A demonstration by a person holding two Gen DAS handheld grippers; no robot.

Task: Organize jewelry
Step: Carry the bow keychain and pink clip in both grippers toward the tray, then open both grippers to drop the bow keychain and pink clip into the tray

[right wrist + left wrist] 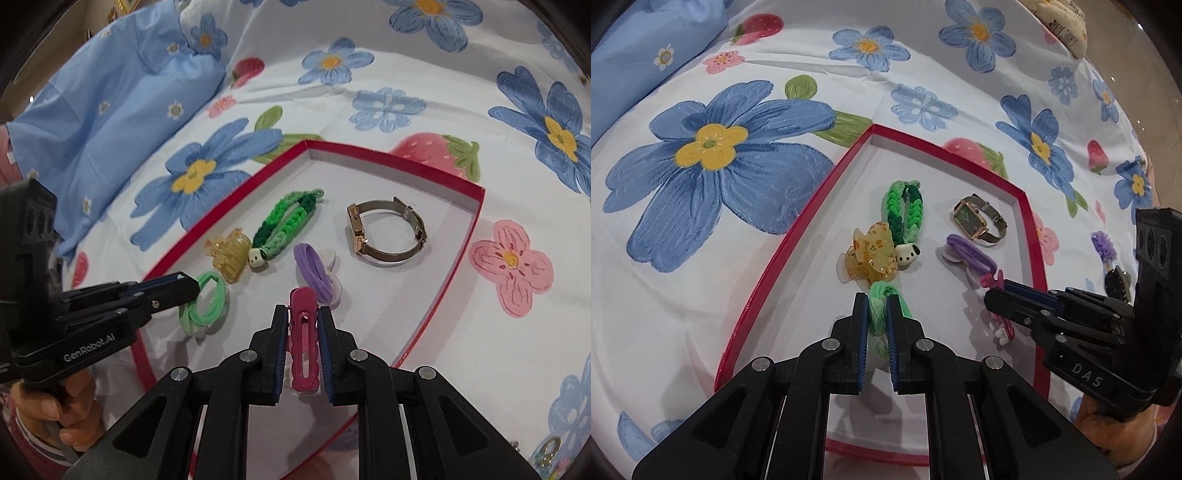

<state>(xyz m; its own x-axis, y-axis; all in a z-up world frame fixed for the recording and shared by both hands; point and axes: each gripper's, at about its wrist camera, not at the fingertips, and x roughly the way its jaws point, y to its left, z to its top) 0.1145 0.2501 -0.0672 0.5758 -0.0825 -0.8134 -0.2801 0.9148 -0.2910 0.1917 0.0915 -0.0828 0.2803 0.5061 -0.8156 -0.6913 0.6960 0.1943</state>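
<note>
Crowding is the main hazard inside the red tray (476,206), the landmark for all that follows. The left gripper (877,321) is clenched on a green hair tie (881,306) low over the tray's floor near its left wall, and the right gripper (303,343) is clamped on a pink hair clip (303,332) over the near middle of the floor. If the tie is let go where it hangs, it could land against the yellow claw clip (870,254), which sits just beyond it, or tangle with the green braided charm (905,218) beside that. The pink clip could likewise drop onto the purple hair tie (316,269) just ahead of it. Soft loops spring when freed, so the tie may roll toward the left wall. The two grippers stand near each other, so a sideways swing by either could knock the other.

Open floor lies toward the tray's far corner and along the right wall below the watch (388,236). The wall is low and would catch a finger dragged out sideways. More small pieces lie on the flowered sheet (701,295) outside the right wall.
</note>
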